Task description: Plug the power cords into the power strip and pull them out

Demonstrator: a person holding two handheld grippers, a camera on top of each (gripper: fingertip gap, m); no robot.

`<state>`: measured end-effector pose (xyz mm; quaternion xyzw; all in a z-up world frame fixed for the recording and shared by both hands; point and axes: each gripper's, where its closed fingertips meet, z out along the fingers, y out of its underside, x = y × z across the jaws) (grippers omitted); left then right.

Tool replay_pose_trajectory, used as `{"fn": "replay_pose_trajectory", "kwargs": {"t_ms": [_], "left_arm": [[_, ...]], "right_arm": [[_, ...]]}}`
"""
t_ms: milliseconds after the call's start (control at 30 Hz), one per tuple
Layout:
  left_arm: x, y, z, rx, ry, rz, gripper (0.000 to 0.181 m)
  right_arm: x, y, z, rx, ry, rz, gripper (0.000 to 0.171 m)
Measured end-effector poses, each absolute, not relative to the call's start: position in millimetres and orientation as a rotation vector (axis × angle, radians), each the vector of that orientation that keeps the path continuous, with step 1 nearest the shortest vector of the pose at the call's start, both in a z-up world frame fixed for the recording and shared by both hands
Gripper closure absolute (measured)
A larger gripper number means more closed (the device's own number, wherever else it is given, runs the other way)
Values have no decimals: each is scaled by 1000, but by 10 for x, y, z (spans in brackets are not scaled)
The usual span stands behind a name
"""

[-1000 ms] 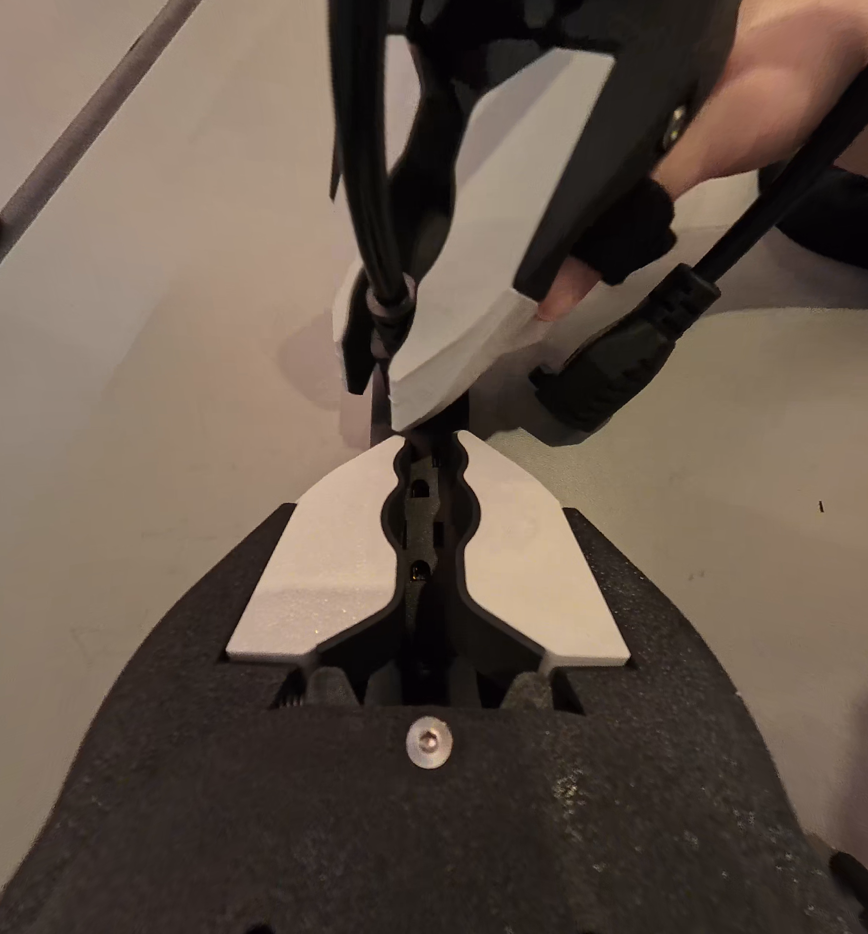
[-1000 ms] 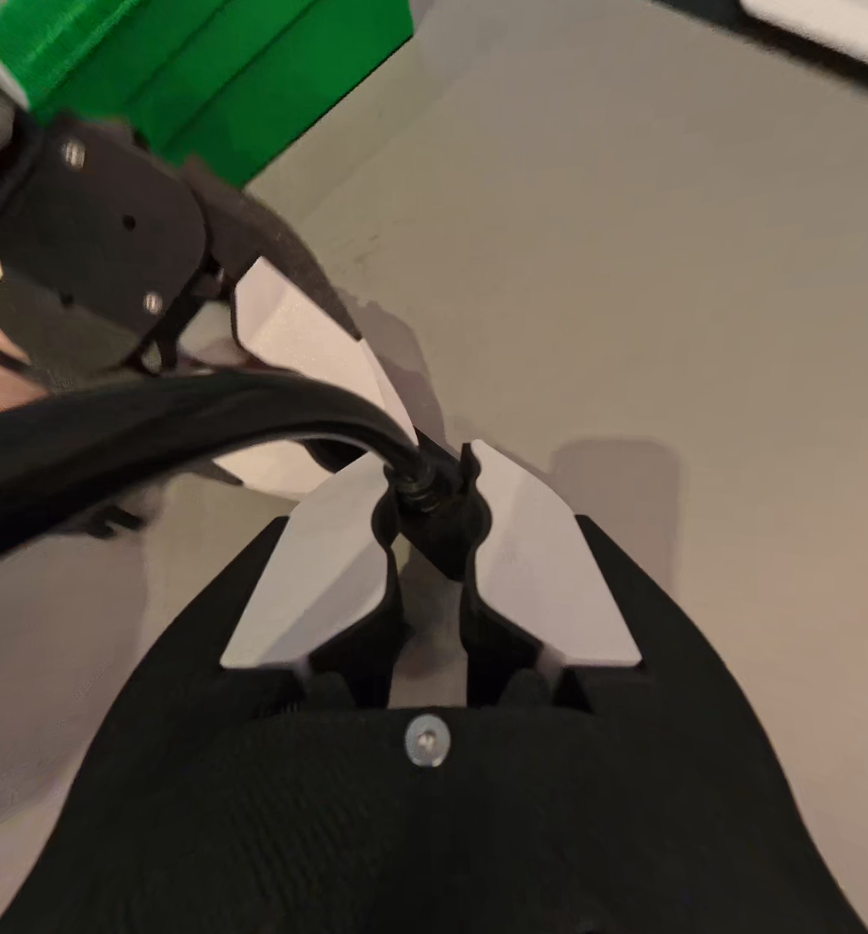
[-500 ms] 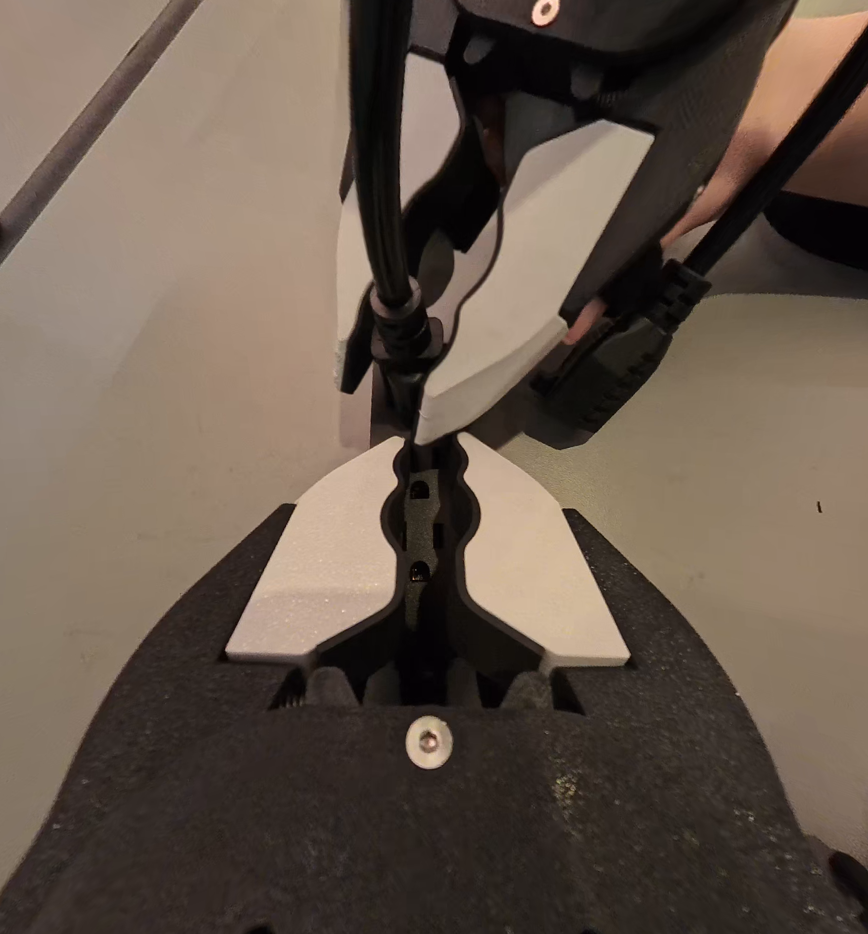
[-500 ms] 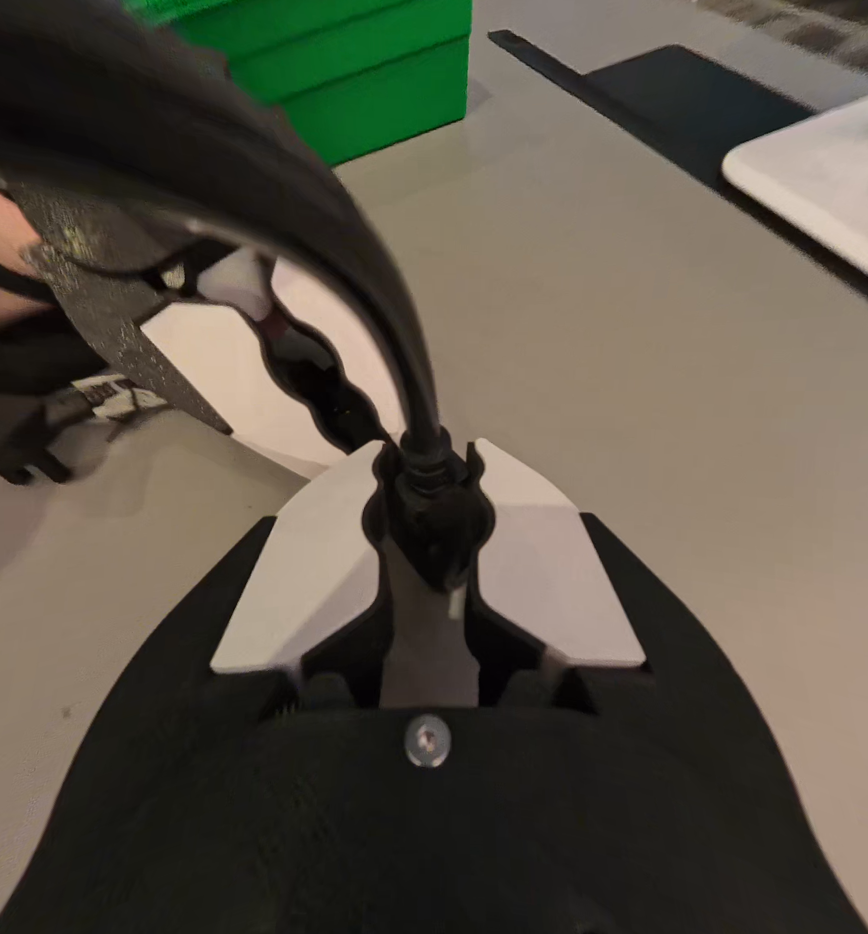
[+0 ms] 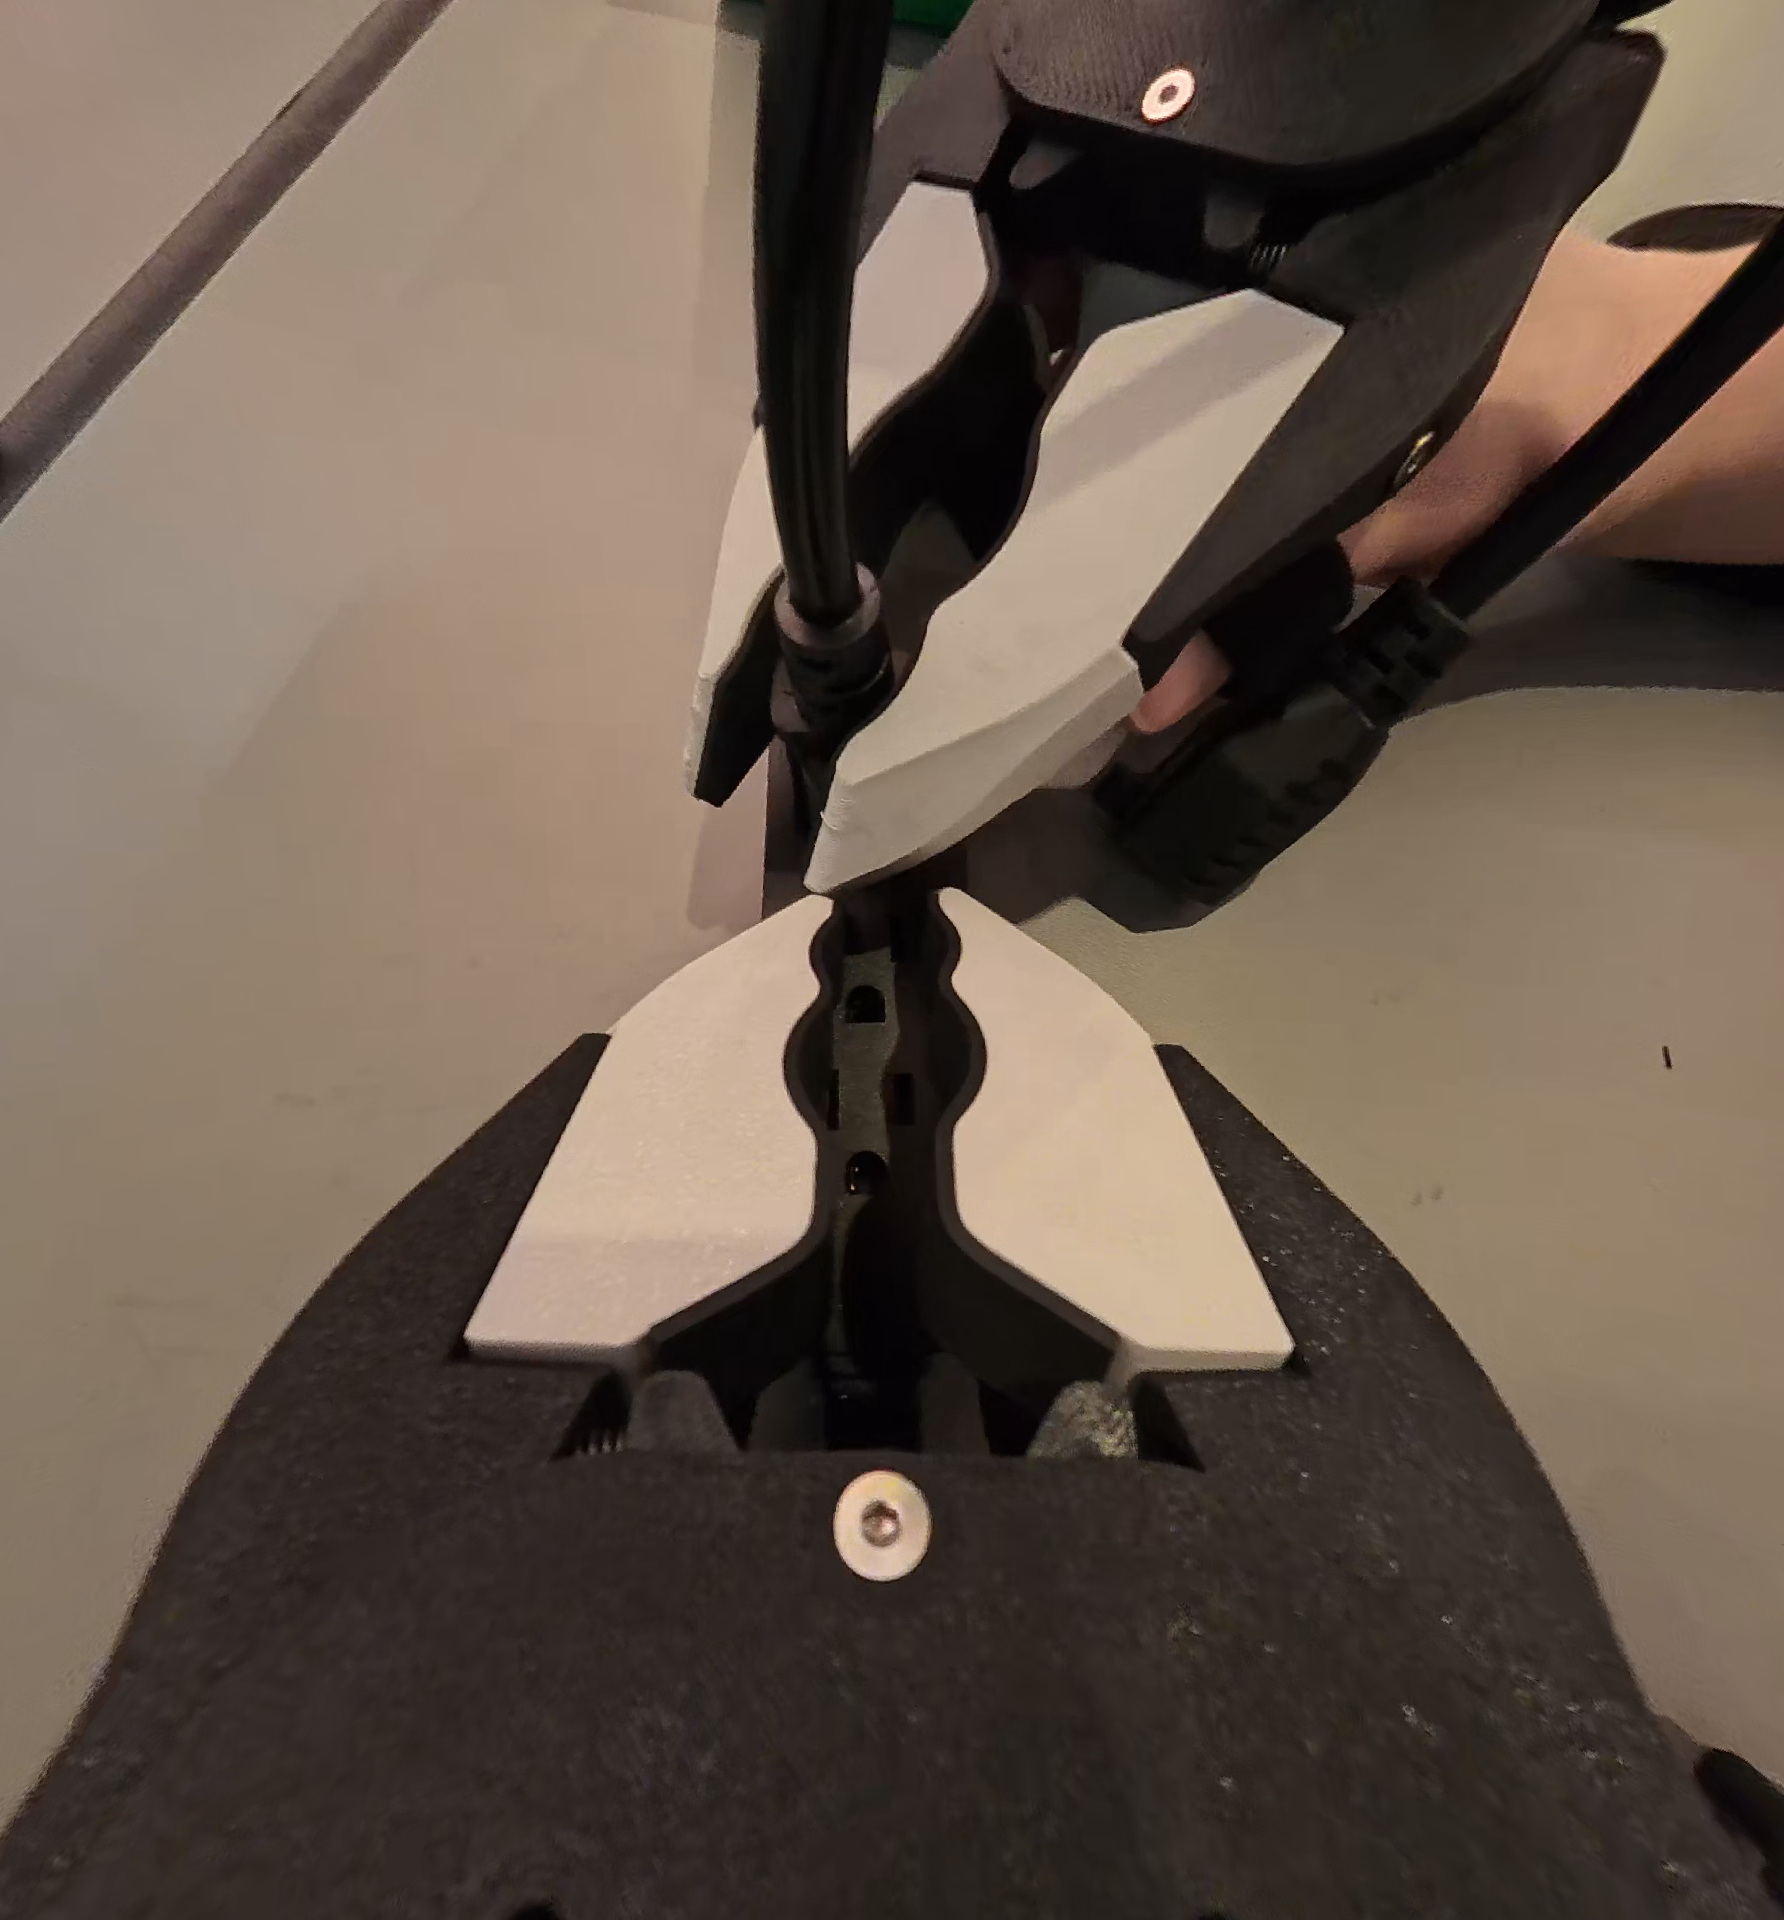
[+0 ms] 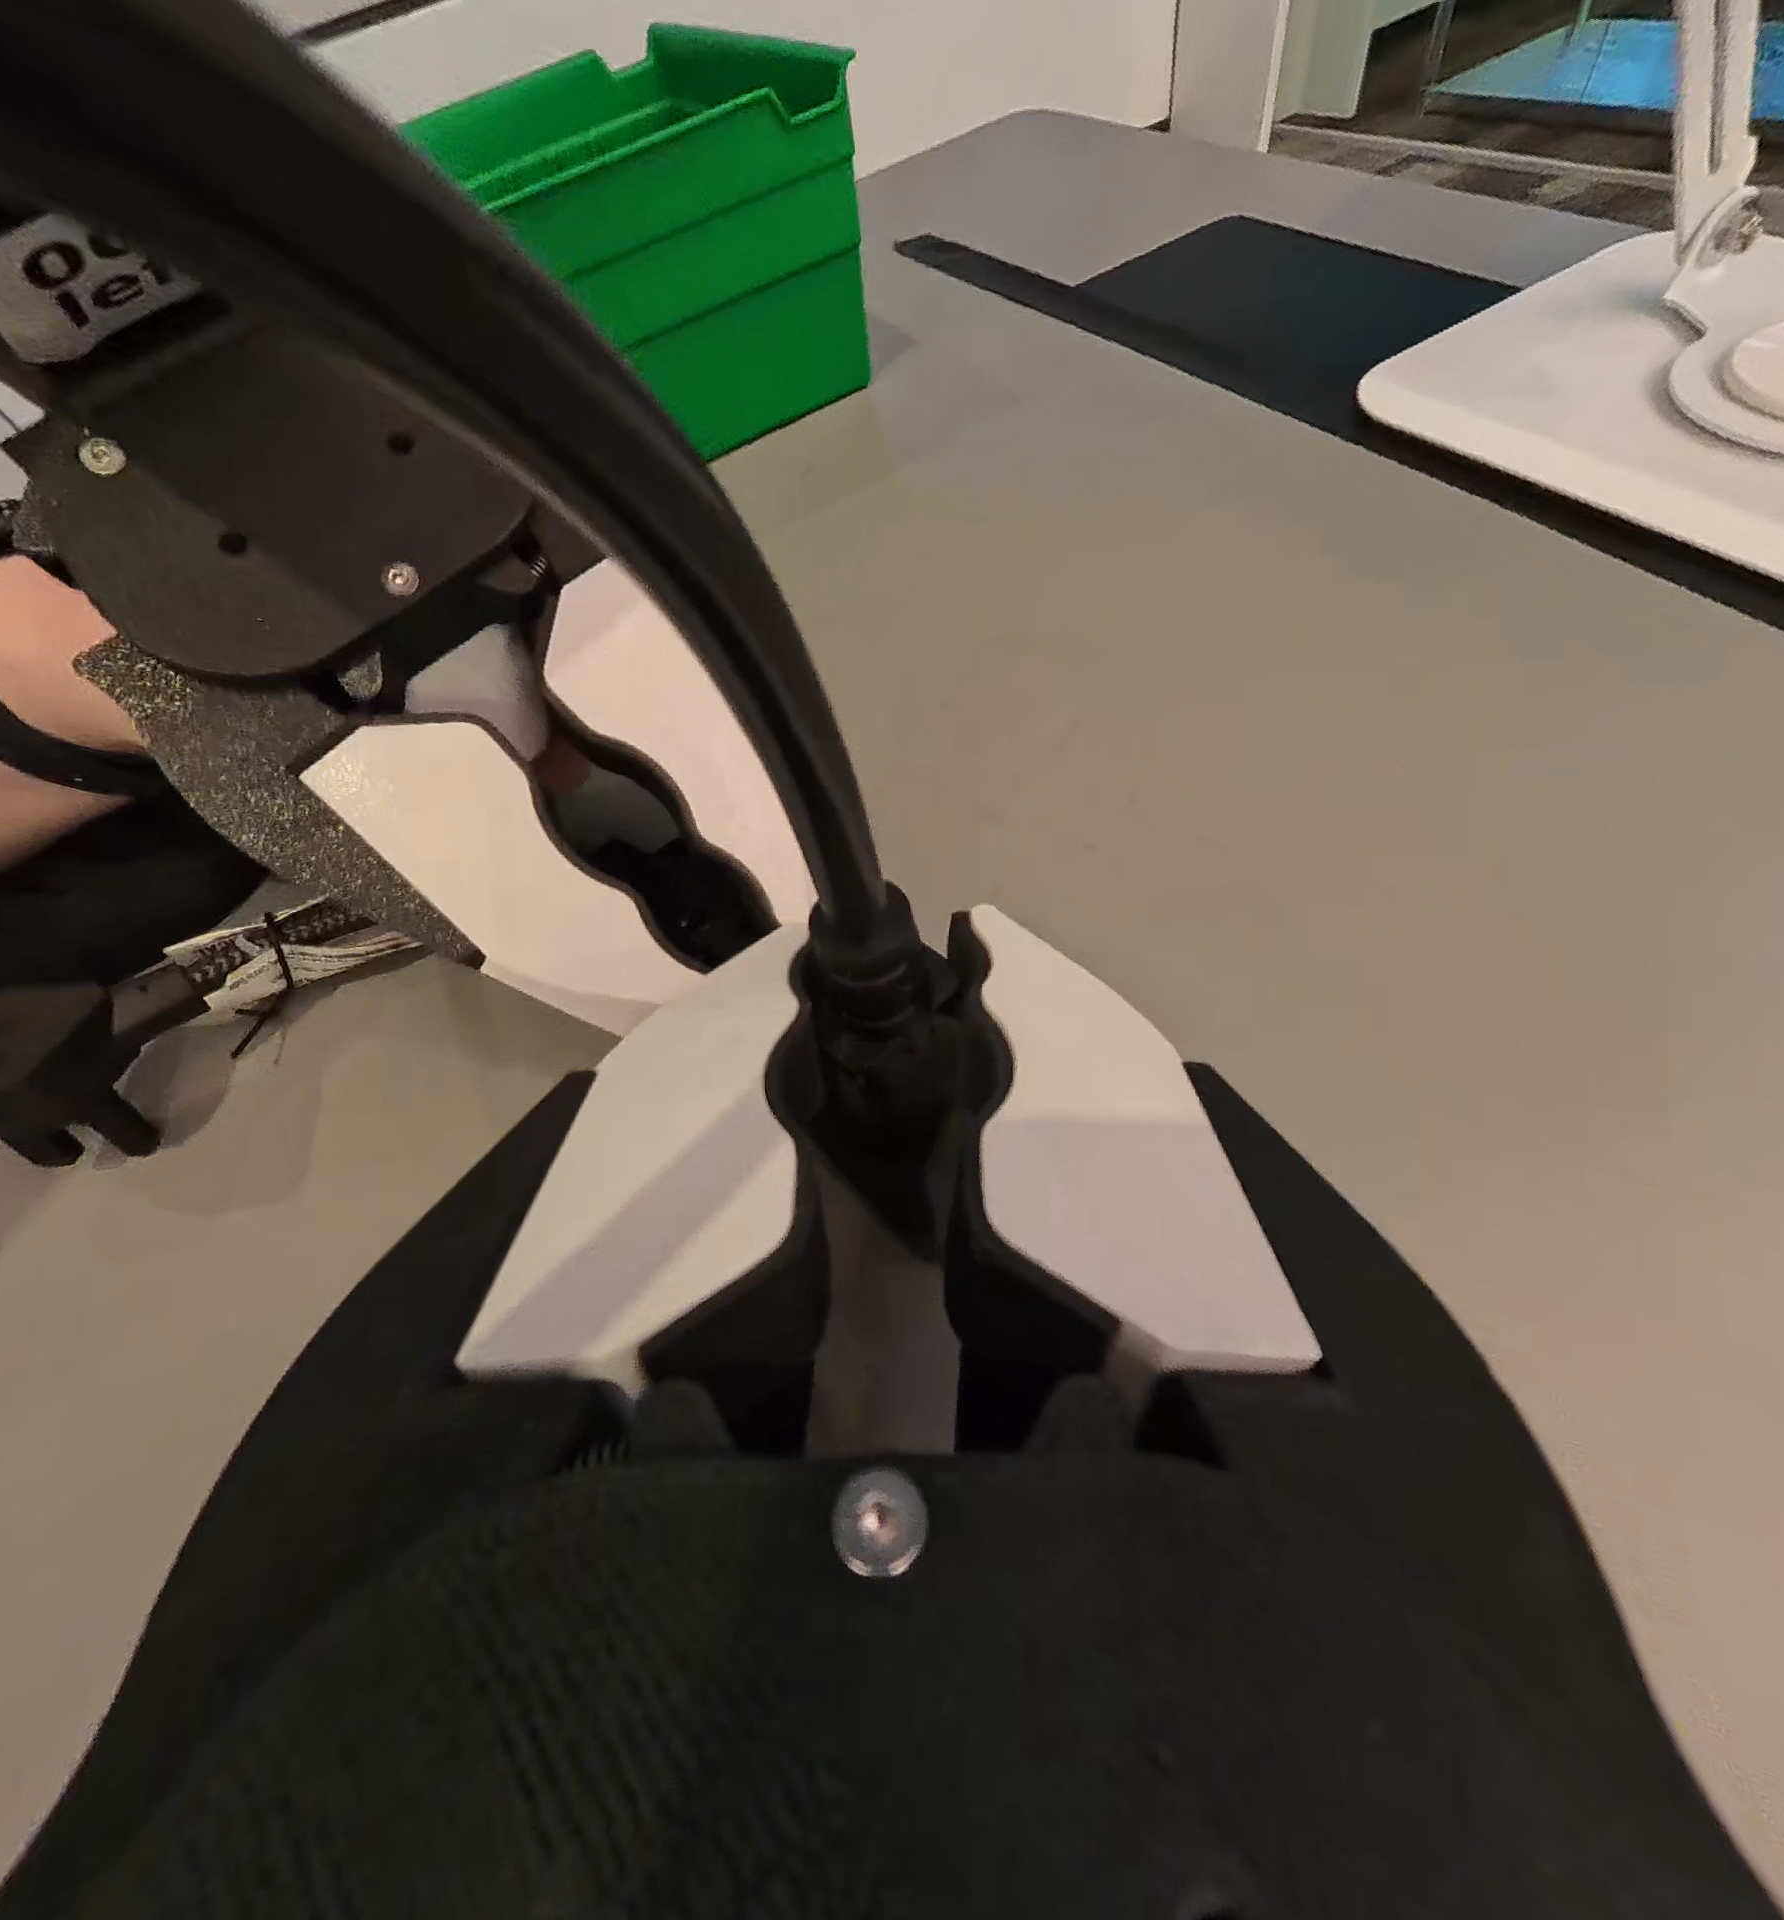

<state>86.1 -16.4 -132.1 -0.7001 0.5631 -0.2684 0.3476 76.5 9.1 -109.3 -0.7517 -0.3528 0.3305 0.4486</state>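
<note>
My left gripper [image 5: 883,909] is shut on the black power strip [image 5: 867,1081], whose socket holes show between its white fingers. My right gripper [image 6: 883,925] is shut on a black plug [image 6: 883,1049], and its thick cord [image 6: 659,499] arcs up and to the left. In the left wrist view the right gripper [image 5: 779,821] holds this plug [image 5: 826,644] upright over the strip's far end, just beyond my left fingertips. Whether the prongs sit in a socket is hidden. The left gripper [image 6: 701,914] also shows in the right wrist view.
A second black plug [image 5: 1252,790] lies on the grey table [image 5: 348,727] right of the strip, beside a gloved hand [image 5: 1272,623]. A green bin [image 6: 701,239], a black mat [image 6: 1283,301] and a white stand base [image 6: 1594,416] stand at the back. My left and right fingertips are right by each other. Both grippers' tips are roughly 30 centimetres from the white stand base [image 6: 1594,416].
The right gripper has tilted back and risen while keeping hold of the plug, so its view now takes in the far table. The left gripper has kept still on the strip.
</note>
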Motion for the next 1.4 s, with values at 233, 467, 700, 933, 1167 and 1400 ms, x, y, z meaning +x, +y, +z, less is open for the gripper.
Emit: {"fn": "replay_pose_trajectory", "kwargs": {"t_ms": [233,467,700,933,1167,1400], "left_arm": [[873,-168,-1331,-1803,1481,-689,169],[756,-294,-1309,-1779,1532,-938,166],[742,-302,-1319,-1722,1585,-871,166],[752,-301,-1317,-1720,1580,-876,166],[774,-329,-1320,-1717,1585,-884,166],[776,-339,-1318,-1712,1597,-911,165]], "right_arm": [[786,86,-1131,-1907,-884,823,150],[868,-106,-1057,-1726,-1200,808,141],[845,-127,-1219,-1711,-1348,886,132],[810,-157,-1173,-1697,-1356,1024,145],[828,-185,-1180,-1586,-1486,928,145],[848,-216,-1192,-1538,-1576,999,145]]}}
